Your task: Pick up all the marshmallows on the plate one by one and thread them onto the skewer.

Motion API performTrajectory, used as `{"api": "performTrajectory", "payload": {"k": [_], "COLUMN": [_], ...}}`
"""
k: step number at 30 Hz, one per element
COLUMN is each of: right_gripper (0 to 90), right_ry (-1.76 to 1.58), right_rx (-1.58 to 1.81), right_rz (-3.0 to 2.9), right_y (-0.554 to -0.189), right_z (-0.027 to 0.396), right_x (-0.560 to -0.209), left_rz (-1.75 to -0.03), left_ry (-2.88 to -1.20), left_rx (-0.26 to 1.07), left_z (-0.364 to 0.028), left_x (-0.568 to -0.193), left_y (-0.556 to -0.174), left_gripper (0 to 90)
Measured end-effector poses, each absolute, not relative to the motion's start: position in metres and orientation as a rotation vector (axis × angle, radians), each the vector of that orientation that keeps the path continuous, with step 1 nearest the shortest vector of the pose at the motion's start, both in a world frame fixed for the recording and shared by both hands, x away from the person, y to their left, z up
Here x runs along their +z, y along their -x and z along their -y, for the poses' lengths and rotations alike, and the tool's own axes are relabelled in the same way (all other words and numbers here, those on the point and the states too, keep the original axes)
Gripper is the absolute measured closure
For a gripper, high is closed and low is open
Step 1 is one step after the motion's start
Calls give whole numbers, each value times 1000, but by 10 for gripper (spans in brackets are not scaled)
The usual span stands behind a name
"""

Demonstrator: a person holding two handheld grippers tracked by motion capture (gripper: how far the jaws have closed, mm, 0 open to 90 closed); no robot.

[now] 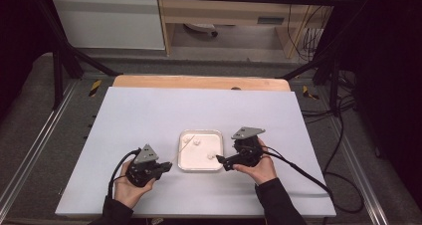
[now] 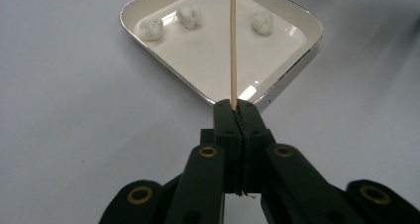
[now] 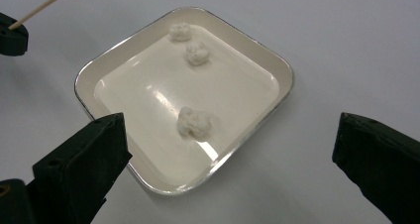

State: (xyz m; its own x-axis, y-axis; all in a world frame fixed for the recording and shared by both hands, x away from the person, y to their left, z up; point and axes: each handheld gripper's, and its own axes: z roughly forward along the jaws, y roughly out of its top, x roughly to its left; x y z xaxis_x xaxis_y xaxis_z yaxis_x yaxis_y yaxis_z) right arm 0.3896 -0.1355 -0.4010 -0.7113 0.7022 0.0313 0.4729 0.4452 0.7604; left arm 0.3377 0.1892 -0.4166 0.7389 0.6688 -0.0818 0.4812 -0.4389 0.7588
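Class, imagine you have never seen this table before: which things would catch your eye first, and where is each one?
A shallow white tray sits mid-table on the pale sheet, holding three small white lumps. The left gripper is shut on a thin wooden stick that reaches out over the tray. The right gripper, jaws wide open, sits at the tray's right edge.

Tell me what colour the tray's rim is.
Silver, on the tray; right gripper view shows it best.
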Motion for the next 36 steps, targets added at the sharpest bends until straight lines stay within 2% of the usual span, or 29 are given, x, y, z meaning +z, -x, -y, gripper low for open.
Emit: {"api": "performTrajectory", "payload": {"k": [8, 24, 36], "right_gripper": [77, 413, 565], "right_ry": [-1031, -1006, -962], "right_rx": [1161, 1186, 1144], "right_rz": [-2433, -2499, -2530], "right_y": [-400, -409, -411], "right_z": [117, 103, 100], "right_x": [-411, -440, -449], "left_rz": [-870, -875, -876], "left_ry": [-2115, -2106, -2105], "left_rx": [288, 277, 276], "left_z": [-189, -191, -190], "left_x": [-417, -417, -417], "left_y": [-338, -339, -340], "left_gripper": [885, 885, 885]}}
